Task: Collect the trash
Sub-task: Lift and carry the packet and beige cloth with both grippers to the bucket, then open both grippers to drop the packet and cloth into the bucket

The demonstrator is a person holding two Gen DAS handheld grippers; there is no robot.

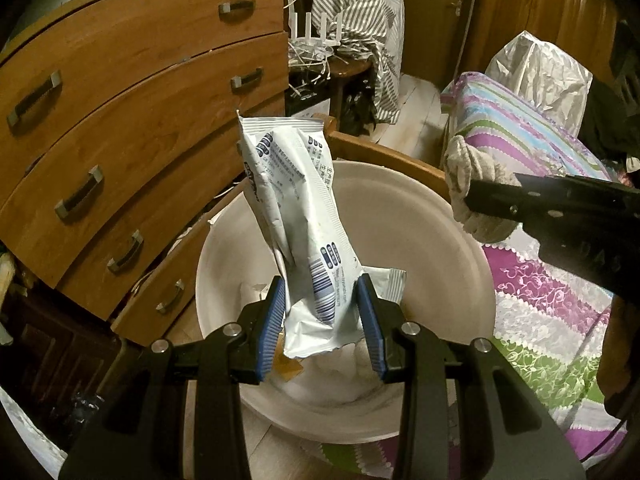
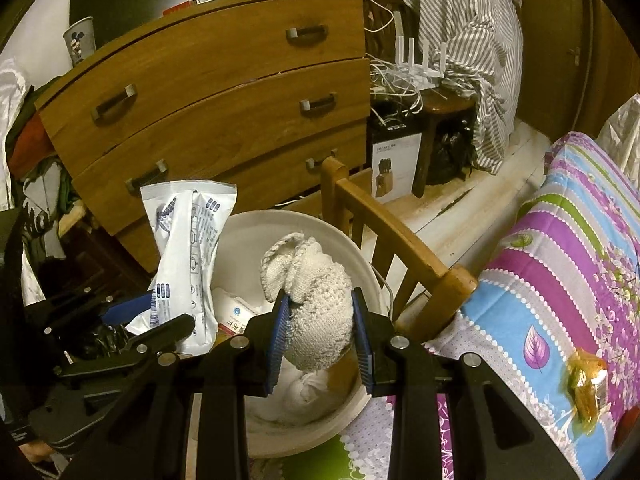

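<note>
**Two claws, two pieces of trash over the bin**

Left claw [image 1: 322,312] pinches the lower end of a white printed wrapper [image 1: 296,208], which stands up from the pads at a slant above the white bin [image 1: 440,248]. Right claw [image 2: 322,340] is pressed onto a balled-up cream knitted cloth [image 2: 316,300], also held over the bin's mouth. Both claws point steeply downward, side by side, the left one's black frame showing at the left edge of the right wrist view.

Only the right wrist view shows an orange-wrapped item [image 2: 588,384] lying on the striped bedspread [image 2: 560,260], and a cartoon-printed cup [image 2: 79,40] on top of the wooden dresser [image 2: 224,92]. Inside the bin lies white crumpled paper and a small packet.

Between bin and bed runs a wooden rail [image 2: 396,236]. Behind are a striped shirt [image 2: 472,40] and tangled white cables [image 2: 396,80].
</note>
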